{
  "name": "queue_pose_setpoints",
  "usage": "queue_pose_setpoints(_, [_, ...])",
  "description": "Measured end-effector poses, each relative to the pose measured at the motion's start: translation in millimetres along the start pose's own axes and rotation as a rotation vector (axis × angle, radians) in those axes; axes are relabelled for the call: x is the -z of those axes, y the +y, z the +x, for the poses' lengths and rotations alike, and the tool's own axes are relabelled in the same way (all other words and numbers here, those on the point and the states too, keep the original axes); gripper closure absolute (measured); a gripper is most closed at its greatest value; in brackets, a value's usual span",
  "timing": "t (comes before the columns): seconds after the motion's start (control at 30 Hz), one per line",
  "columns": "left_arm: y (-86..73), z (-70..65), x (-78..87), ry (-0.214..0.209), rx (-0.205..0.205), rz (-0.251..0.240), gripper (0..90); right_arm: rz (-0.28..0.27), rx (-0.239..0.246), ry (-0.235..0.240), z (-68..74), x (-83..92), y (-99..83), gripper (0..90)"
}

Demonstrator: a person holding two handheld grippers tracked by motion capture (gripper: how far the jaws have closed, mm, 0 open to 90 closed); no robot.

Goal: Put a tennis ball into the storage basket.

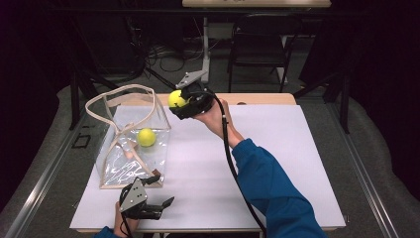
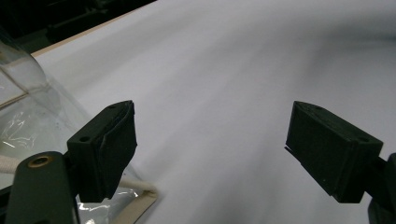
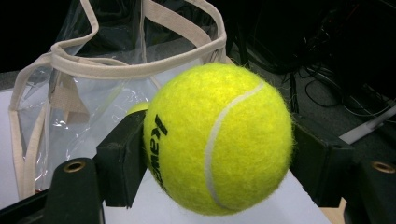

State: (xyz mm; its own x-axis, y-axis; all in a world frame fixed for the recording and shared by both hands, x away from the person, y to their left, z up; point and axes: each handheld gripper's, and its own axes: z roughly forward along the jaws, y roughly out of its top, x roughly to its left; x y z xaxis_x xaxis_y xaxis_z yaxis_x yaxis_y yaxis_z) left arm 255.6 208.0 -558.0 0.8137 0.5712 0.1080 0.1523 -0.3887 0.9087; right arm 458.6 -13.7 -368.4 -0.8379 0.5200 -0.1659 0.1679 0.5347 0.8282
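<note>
Currently a tennis ball (image 3: 218, 140) is clamped between the jaws of the right gripper (image 1: 184, 103), which is held up in the air just beside the far right corner of a clear tote bag (image 1: 130, 144). The ball is pressed on both sides by the black pads, as is seen plainly in the right gripper view. A second tennis ball (image 1: 146, 137) is already lying inside the bag, near its middle. The step in hand is judged to be the carrying of the held ball to the bag's mouth, with the drop not yet made.

The left gripper (image 1: 154, 207) is rested low at the near edge of the bench (image 1: 277, 163), its jaws spread wide with nothing between them (one pad sits just beside the bag's near corner, and contact cannot be told).

For the next move, the ball would need to be brought over the beige rim (image 3: 140, 70) and between the looped handles, then let go once it is clear of the strap. A risk is judged at that rim: the bag is soft and its mouth is partly crossed by the handles, so the ball could be caught or could bounce out.

Open room is ample on the right half of the bench, where bare white surface is seen; the bag stands close to the left edge.
</note>
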Motion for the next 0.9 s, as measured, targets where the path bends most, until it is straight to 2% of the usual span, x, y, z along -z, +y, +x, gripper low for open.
queue_pose_setpoints(0.43, [0.0, 0.1, -0.2, -0.002, 0.002, 0.0, 16.1, -0.003, 0.002, 0.003, -0.7, -3.6, 7.3, 26.7])
queue_pose_setpoints(0.9, [-0.1, -0.2, -0.1, 0.002, 0.002, -0.005, 16.1, -0.033, 0.003, 0.006, 0.1, -2.3, 18.9, 26.7])
